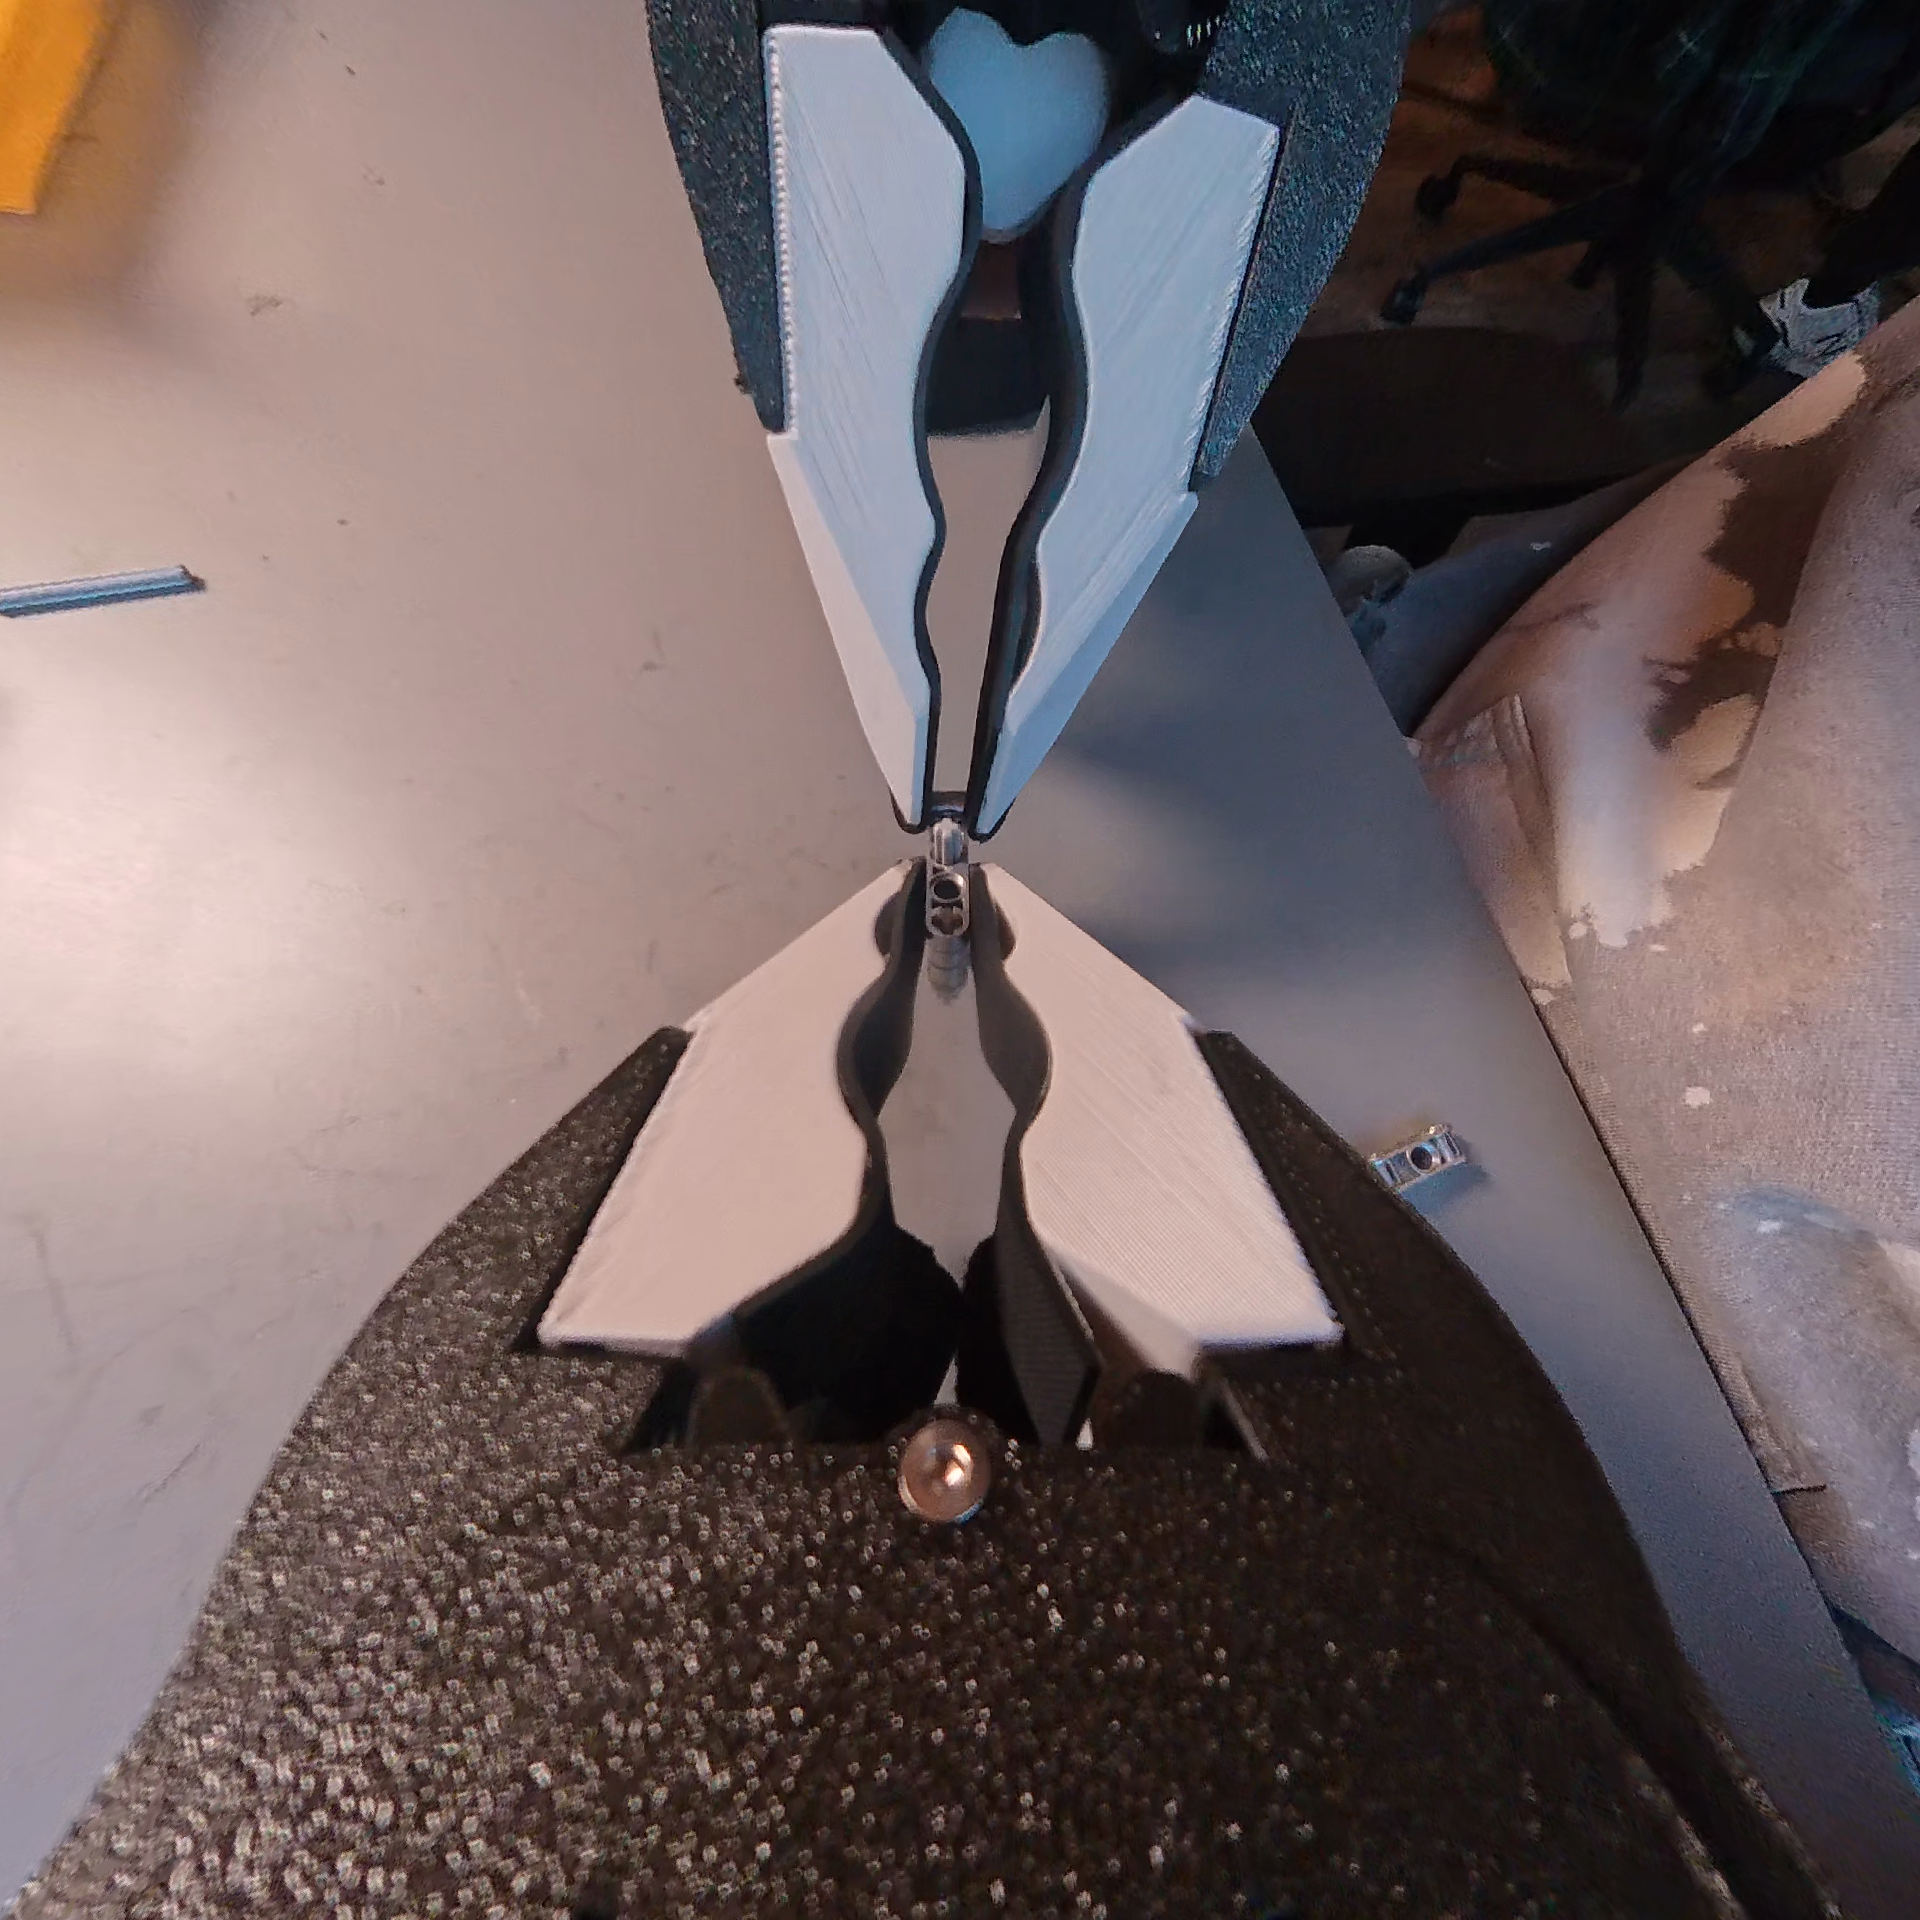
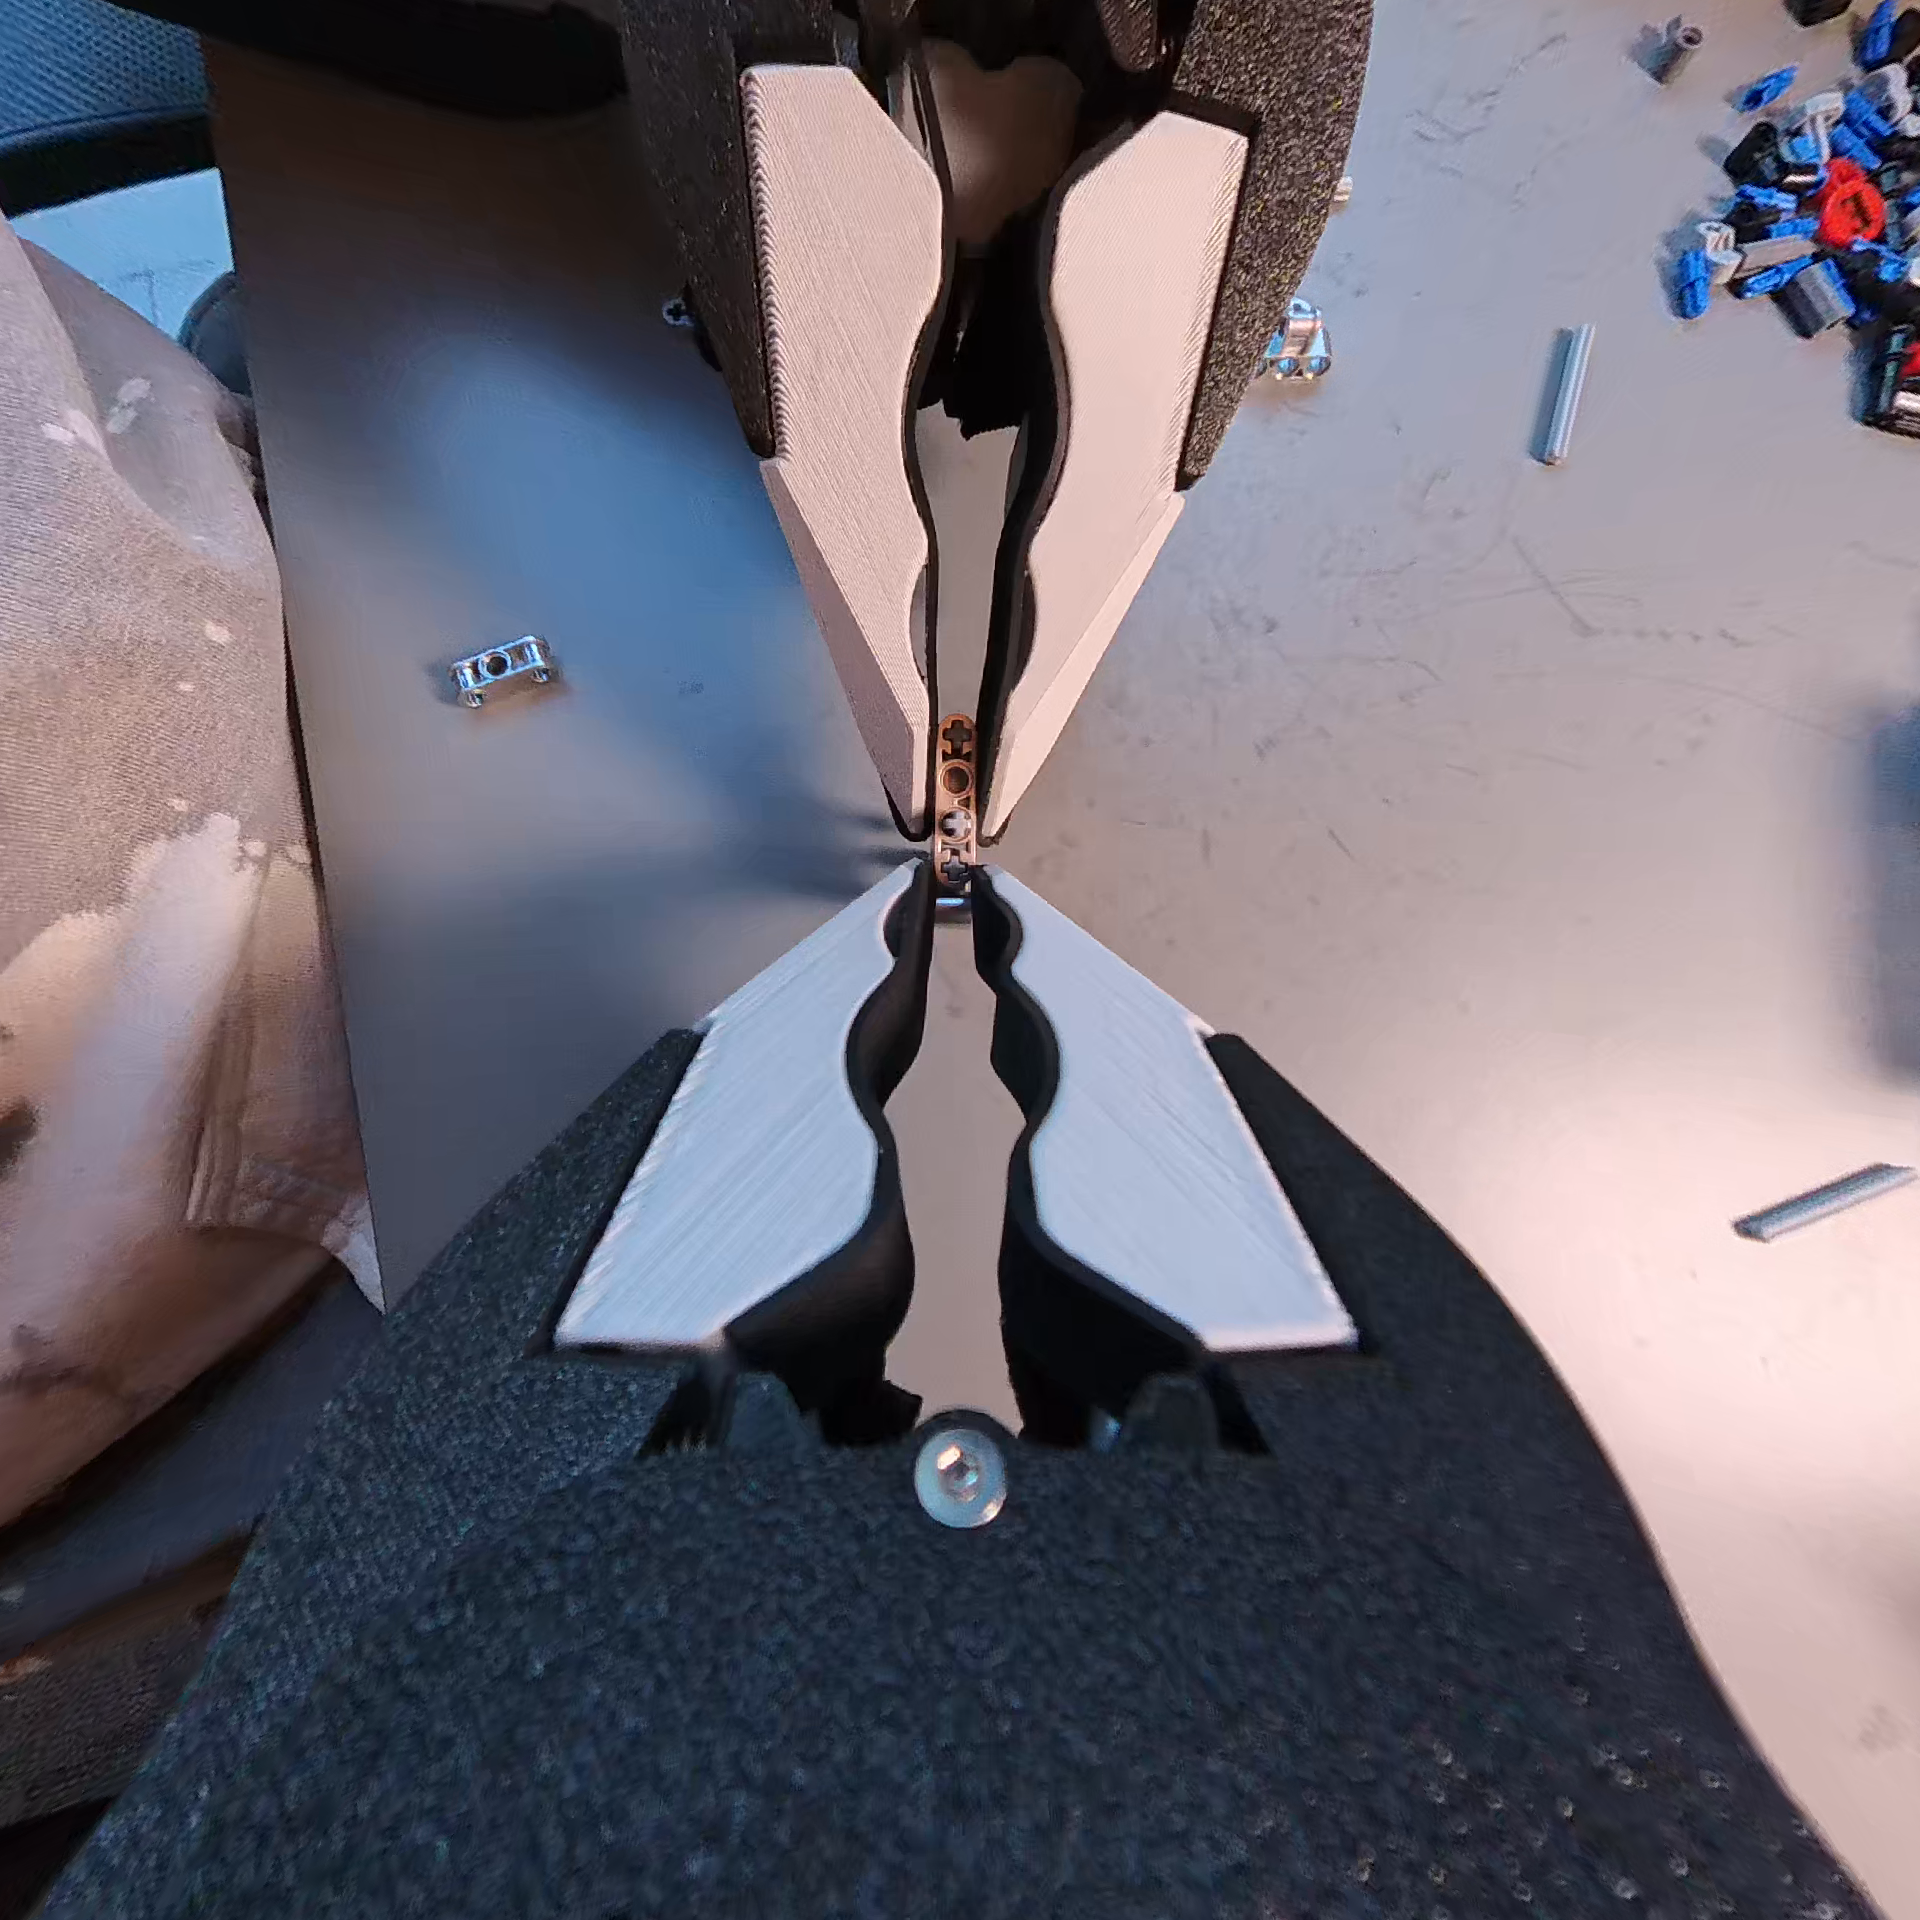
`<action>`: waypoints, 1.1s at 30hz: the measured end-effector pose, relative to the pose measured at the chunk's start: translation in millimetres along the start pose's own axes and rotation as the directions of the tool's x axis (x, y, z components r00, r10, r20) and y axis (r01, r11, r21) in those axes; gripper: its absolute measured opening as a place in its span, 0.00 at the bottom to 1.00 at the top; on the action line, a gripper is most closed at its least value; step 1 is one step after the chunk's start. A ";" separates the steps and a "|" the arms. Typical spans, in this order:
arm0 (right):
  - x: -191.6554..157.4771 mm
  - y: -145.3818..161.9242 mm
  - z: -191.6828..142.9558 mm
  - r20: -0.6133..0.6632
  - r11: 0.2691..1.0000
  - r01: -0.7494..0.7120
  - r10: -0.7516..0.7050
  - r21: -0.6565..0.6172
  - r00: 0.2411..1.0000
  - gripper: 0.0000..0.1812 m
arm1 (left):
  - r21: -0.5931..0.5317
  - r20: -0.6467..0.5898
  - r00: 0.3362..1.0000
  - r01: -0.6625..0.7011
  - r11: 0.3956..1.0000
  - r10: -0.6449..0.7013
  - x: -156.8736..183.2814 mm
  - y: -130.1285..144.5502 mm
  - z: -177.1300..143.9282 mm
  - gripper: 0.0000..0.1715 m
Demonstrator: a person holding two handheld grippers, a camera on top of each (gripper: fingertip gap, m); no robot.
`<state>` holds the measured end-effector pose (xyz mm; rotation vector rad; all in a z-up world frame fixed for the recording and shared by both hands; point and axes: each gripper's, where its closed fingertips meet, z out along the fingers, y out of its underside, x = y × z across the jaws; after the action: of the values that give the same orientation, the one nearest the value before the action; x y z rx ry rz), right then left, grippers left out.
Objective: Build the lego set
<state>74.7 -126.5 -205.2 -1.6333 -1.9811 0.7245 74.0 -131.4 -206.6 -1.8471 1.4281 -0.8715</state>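
Left gripper (image 1: 948,883), lower centre of the left wrist view, is closed on a small grey beam (image 1: 948,891) with round and cross-shaped holes. Right gripper (image 2: 951,881), lower centre of the right wrist view, is closed on the same beam (image 2: 956,805), which stands upright at frame centre. Both grippers meet tip to tip above the grey table (image 2: 1455,727).

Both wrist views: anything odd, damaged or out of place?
Nothing damaged. Both claws, left claw and right claw, pinch one small holed beam tip to tip. A lone grey connector lies near the table's edge.
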 end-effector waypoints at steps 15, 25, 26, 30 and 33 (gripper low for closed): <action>-4.9 -10.1 8.4 -0.022 0.995 0.064 -0.066 -0.077 0.998 0.02 | -0.025 0.019 0.999 -0.047 0.999 0.047 5.0 11.2 -6.1 0.03; -5.9 -6.9 6.2 -0.051 0.997 0.021 -0.025 -0.070 0.998 0.02 | -0.045 0.028 0.997 -0.066 0.997 0.068 5.2 9.5 -2.3 0.03; -5.8 -6.4 5.9 -0.052 0.997 0.020 -0.024 -0.071 0.998 0.02 | -0.048 0.028 0.997 -0.067 0.997 0.068 5.1 9.3 -2.0 0.03; -6.1 -5.7 5.6 -0.050 0.997 0.007 -0.011 -0.072 0.999 0.02 | -0.057 0.034 0.997 -0.065 0.996 0.067 4.6 8.9 -1.4 0.03; -6.3 -4.5 5.0 -0.046 0.997 -0.004 0.000 -0.074 0.999 0.02 | -0.072 0.032 0.997 -0.067 0.995 0.069 4.9 8.0 1.6 0.03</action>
<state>69.3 -133.9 -206.2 -1.6798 -1.9958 0.6147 71.7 -137.7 -213.4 -1.8450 1.5092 -0.7609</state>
